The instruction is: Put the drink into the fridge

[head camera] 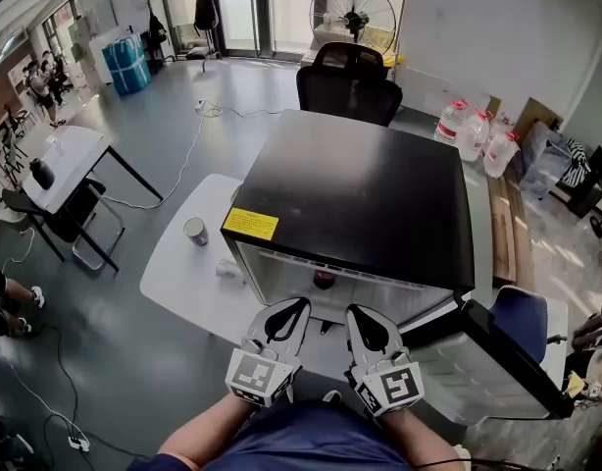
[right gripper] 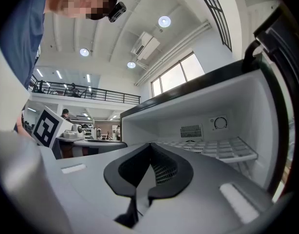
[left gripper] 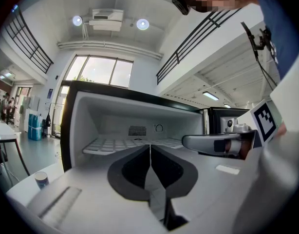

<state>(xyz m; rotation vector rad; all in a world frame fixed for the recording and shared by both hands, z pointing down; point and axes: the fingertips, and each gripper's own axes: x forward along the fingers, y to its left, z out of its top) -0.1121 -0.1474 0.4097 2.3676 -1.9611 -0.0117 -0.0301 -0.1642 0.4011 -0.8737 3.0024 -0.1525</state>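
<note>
A black-topped mini fridge (head camera: 360, 194) stands on a white table (head camera: 183, 273), its door (head camera: 517, 361) swung open to the right. Inside, on the floor near the front, sits a small dark round drink (head camera: 324, 280); neither gripper view shows it. My left gripper (head camera: 303, 304) and right gripper (head camera: 350, 310) hover side by side just before the opening, pointing in. Both are shut with nothing between the jaws. The left gripper view shows the left gripper (left gripper: 150, 145) facing the white wire shelf (left gripper: 125, 144). The right gripper (right gripper: 150, 144) also faces the wire shelf (right gripper: 222, 149).
A paper cup (head camera: 195, 231) stands on the table left of the fridge, the same paper cup (left gripper: 41, 179) low at the left. Behind the fridge is a black office chair (head camera: 348, 81); water jugs (head camera: 473, 130) at the back right; a blue chair (head camera: 522, 322) by the door.
</note>
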